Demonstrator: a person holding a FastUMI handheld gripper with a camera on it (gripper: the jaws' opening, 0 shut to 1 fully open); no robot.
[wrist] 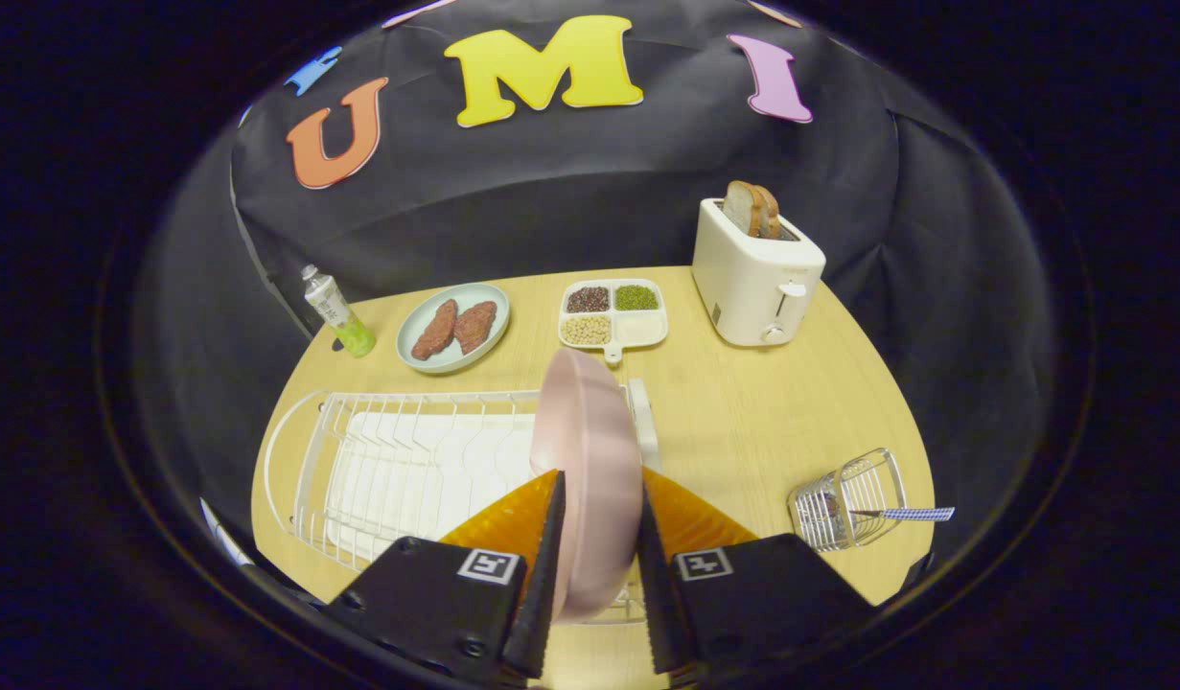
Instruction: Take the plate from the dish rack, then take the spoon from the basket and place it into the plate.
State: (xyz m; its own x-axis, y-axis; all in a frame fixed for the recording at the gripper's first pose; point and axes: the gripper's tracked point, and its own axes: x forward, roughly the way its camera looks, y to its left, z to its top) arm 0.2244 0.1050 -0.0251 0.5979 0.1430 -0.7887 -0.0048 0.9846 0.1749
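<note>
1. Tongs [599,513]: both fingers [549,537] pressed against the pink plate [590,460], one on each face. Plate gripped.
2. Plate stands on edge, nearly upright, leaning slightly left. Its lower rim sits between the fingers; the upper rim reaches up ahead of them.
3. Plate is at the right end of the white wire rack [398,460]. Cannot tell whether its bottom edge touches the rack wires or is just clear of them.
4. The rack lies on the desk [743,422], left of the fingers, with a white drip tray under the wires.
5. Basket [848,498]: small wire one, on the desk right of the fingers, well apart from the rack. Spoon [911,515] inside it; the checked blue handle sticks out to the right.
6. Beyond the rack: pale plate with two brown patties [453,327], a four-part tray of grains [613,313], and a bottle [338,312] at the far left desk edge.
7. Far right corner: white toaster [754,283] with bread slices standing in the slot.
</note>
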